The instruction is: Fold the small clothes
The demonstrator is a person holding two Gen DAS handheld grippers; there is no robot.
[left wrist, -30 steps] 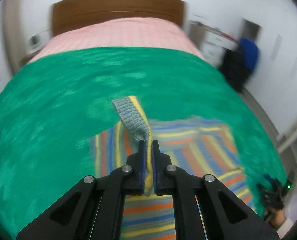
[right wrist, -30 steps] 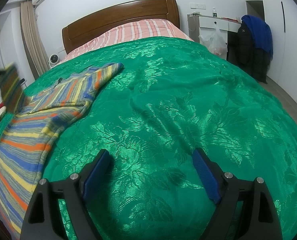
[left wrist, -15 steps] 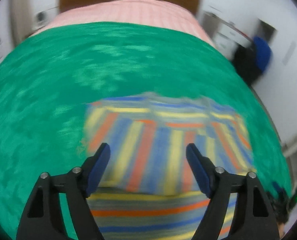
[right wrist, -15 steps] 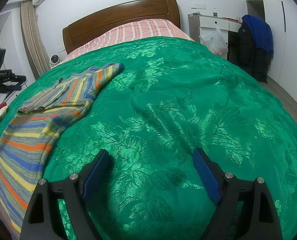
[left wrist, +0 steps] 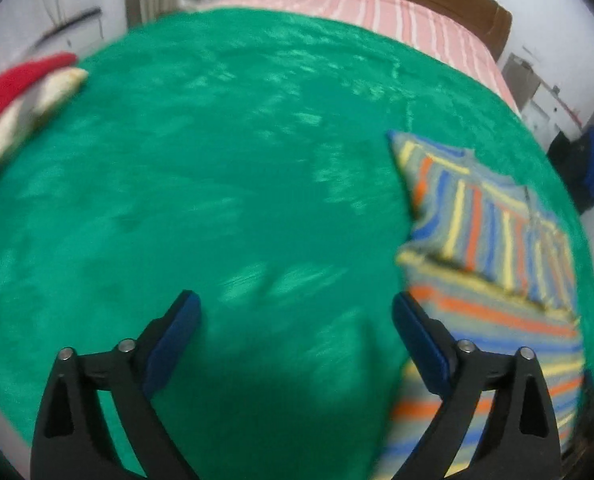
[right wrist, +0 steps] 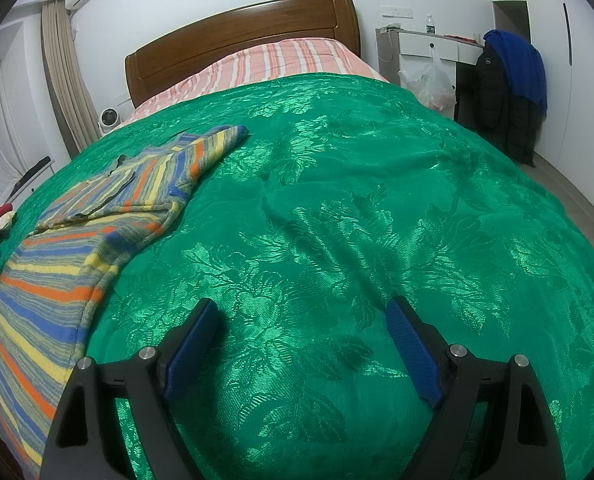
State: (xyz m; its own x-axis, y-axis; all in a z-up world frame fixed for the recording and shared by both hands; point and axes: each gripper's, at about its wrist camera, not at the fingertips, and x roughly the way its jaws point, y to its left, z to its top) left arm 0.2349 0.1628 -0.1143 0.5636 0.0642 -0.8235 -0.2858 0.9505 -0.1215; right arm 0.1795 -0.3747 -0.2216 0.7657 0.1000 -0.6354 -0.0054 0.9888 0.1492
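Even indoor light, left wrist view smeared with motion blur, right wrist view sharp, sheen on green bedspread [right wrist: 337,168], fisheye-bent dark corners.

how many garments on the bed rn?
2 visible. Striped sweater on the green bedspread, one sleeve folded over; red-and-cream garment at the bedspread's edge, mostly cut off. More may lie out of frame.
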